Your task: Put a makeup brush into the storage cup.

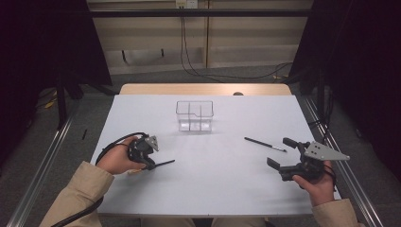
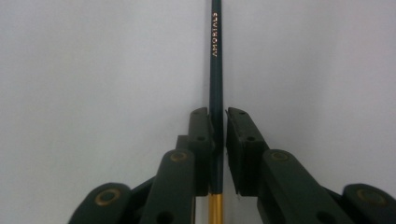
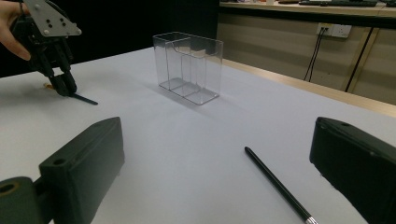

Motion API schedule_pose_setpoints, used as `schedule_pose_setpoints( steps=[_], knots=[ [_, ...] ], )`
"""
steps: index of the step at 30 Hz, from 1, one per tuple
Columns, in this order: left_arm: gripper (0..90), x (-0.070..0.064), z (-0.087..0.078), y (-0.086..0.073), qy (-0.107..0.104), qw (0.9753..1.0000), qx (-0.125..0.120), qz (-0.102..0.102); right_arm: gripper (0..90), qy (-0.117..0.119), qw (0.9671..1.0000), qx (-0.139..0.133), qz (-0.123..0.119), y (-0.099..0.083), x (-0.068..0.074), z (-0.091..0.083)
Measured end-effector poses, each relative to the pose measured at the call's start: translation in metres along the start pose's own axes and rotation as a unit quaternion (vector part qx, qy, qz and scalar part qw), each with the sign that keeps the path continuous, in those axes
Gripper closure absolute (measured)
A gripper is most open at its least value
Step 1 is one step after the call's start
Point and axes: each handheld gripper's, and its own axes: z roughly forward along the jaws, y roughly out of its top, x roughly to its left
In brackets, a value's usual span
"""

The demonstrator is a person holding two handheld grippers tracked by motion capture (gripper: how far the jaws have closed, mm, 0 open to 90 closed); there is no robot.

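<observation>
My left gripper point(image 1: 150, 163) is shut on a dark green pencil point(image 1: 164, 163) near the table's front left, low over the surface. In the left gripper view the pencil point(image 2: 216, 70) has gold lettering and a gold band and runs straight out between the closed jaws point(image 2: 217, 114). My right gripper point(image 1: 280, 152) stands wide open at the front right with nothing in it. A black pen point(image 1: 265, 144) lies on the table just beyond it, and in the right gripper view the pen point(image 3: 275, 184) lies between the spread jaws point(image 3: 219, 140). A clear divided container point(image 1: 195, 116) stands upright at centre back.
The white table top point(image 1: 213, 189) has a wooden strip point(image 1: 203, 89) along its far edge. Metal rails point(image 1: 42, 165) run along the floor on both sides. Cables point(image 1: 227, 75) lie on the floor behind the table. The container point(image 3: 189, 67) holds nothing.
</observation>
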Motion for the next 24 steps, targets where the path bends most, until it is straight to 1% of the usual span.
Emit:
schedule_pose_setpoints(
  steps=[1, 3, 5, 6, 7, 8, 9, 11, 13, 14, 16, 17, 19, 22, 24],
  knots=[
    [76.6, 0.001, -0.001, -0.001, 0.000, 1.0000, 0.007, 0.005, 2.4, 0.000, 1.0000, 0.000, 0.001, 0.000, 0.000, 0.000],
    [76.6, 0.001, -0.003, -0.005, 0.003, 0.9999, 0.010, -0.001, 2.4, 0.000, 1.0000, 0.001, 0.001, 0.000, 0.000, -0.001],
    [77.3, 0.001, -0.005, -0.011, 0.004, 0.9998, 0.010, -0.015, 2.4, 0.000, 1.0000, 0.000, 0.001, 0.000, 0.000, -0.001],
    [77.4, 0.002, -0.006, -0.013, 0.001, 0.9998, 0.017, -0.009, 2.4, -0.001, 1.0000, 0.000, 0.000, 0.000, 0.000, -0.001],
    [77.4, 0.000, -0.006, -0.015, 0.003, 0.9997, 0.012, -0.020, 2.5, -0.001, 1.0000, 0.000, 0.000, 0.000, 0.000, 0.000],
    [77.3, 0.001, -0.007, -0.016, 0.003, 0.9997, 0.020, -0.014, 2.4, 0.000, 1.0000, 0.000, 0.000, 0.000, 0.000, 0.000],
    [77.4, -0.001, -0.007, -0.017, 0.003, 0.9996, 0.018, -0.020, 2.4, 0.001, 1.0000, 0.001, 0.000, 0.000, 0.000, 0.000],
    [77.4, -0.001, -0.007, -0.017, 0.004, 0.9995, 0.023, -0.023, 2.4, 0.001, 1.0000, 0.002, 0.001, 0.000, 0.001, 0.001],
    [77.4, -0.001, -0.007, -0.016, 0.006, 0.9993, 0.029, -0.021, 2.4, 0.002, 1.0000, 0.003, 0.000, 0.000, 0.001, 0.001],
    [77.3, -0.002, -0.006, -0.015, 0.005, 0.9990, 0.031, -0.031, 2.4, 0.002, 1.0000, 0.002, 0.000, 0.000, 0.001, 0.001],
    [77.4, -0.002, -0.005, -0.013, 0.009, 0.9987, 0.037, -0.035, 2.4, 0.003, 1.0000, 0.003, 0.000, 0.000, 0.001, 0.002],
    [77.4, -0.002, -0.005, -0.013, 0.010, 0.9987, 0.040, -0.031, 2.4, 0.003, 1.0000, 0.004, -0.001, 0.000, 0.001, 0.002],
    [77.2, -0.002, -0.005, -0.013, 0.010, 0.9988, 0.039, -0.027, 2.6, 0.002, 1.0000, 0.004, -0.001, -0.001, 0.001, 0.002],
    [76.9, -0.003, -0.005, -0.014, 0.011, 0.9991, 0.039, -0.014, 2.6, 0.002, 1.0000, 0.005, 0.000, -0.001, 0.000, 0.002],
    [76.9, -0.003, -0.004, -0.014, 0.014, 0.9991, 0.039, -0.011, 2.6, 0.002, 1.0000, 0.004, 0.000, -0.001, 0.001, 0.002]
  ],
)
